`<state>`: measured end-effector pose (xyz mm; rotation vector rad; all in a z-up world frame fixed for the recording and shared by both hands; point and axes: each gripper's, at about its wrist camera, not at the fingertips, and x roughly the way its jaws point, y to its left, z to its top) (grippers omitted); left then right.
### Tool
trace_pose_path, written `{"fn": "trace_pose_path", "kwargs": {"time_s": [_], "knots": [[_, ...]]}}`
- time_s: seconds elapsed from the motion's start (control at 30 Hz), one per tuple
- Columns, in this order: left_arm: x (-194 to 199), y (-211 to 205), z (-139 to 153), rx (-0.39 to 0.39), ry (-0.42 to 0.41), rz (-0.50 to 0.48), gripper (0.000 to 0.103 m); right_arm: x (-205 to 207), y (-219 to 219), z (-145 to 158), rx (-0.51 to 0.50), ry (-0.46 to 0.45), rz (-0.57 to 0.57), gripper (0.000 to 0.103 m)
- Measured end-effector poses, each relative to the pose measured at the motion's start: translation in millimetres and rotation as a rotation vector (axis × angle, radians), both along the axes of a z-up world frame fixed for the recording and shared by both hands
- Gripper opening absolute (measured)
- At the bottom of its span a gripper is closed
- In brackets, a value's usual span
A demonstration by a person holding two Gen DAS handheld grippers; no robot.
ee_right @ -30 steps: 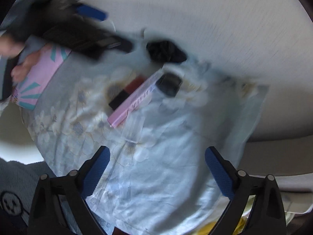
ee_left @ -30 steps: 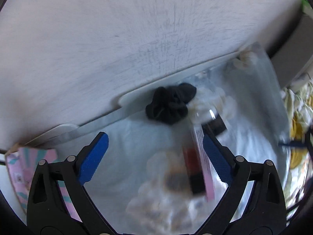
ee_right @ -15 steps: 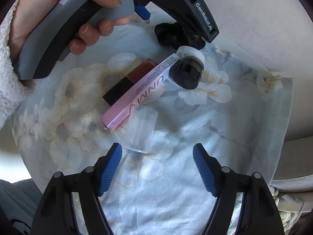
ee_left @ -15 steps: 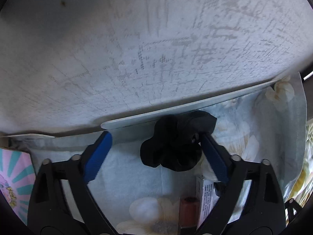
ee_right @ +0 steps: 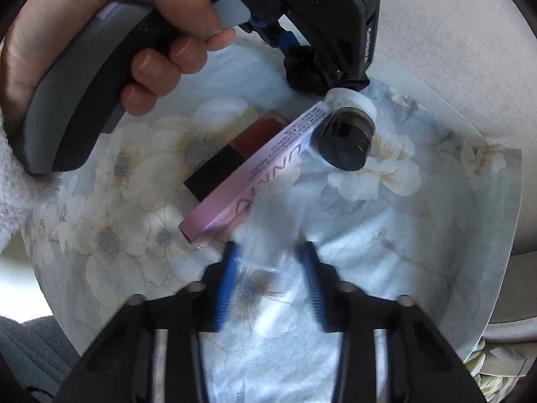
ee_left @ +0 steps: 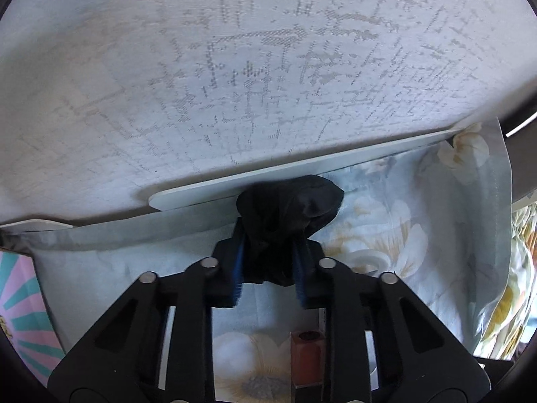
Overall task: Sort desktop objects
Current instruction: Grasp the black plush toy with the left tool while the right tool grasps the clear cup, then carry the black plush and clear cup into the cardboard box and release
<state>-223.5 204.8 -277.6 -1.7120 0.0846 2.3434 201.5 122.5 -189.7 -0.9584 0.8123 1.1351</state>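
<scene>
Two grippers work over a flowered cloth (ee_right: 419, 235) spread on the tabletop (ee_left: 235, 186). At the far left, a hand (ee_right: 117, 33) squeezes the handle of the left gripper (ee_left: 268, 255). Its jaws are closing on a black scrunchie (ee_left: 285, 208) at the far edge of the cloth, and the pads already pinch the soft fabric from both sides. Taking it at its bunched middle seems meant to keep it from slipping out when it is lifted.

Just right of that hand lie a red-and-black lipstick (ee_right: 241, 147) and a pink box (ee_right: 255, 174), side by side and touching. The box's far end meets a dark jar (ee_right: 349, 141) that lies tipped on its side.

Nearer, the right gripper (ee_right: 269, 248) points down at the cloth. Its jaws are drawn in on a clear plastic piece (ee_right: 261, 278), apparently pinching it, though blur hides the contact. With one item in each gripper, both can probably be carried off together.
</scene>
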Motion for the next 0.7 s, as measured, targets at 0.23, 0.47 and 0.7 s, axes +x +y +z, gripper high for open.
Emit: {"fn": "trace_pose_path", "kwargs": {"time_s": [0.23,0.47,0.7], "knots": [[10,-17,13,0.018,0.001,0.000,0.013,7,-5,6,0.012,0.022,-0.030,0.029],[27,-36,36,0.036,0.020,-0.009,0.013,11,-12,17,0.028,0.026,-0.059,0.029],[63,-59,73,0.038,0.039,-0.036,0.012,20,-11,43,0.019,0.041,-0.084,0.029]]}}
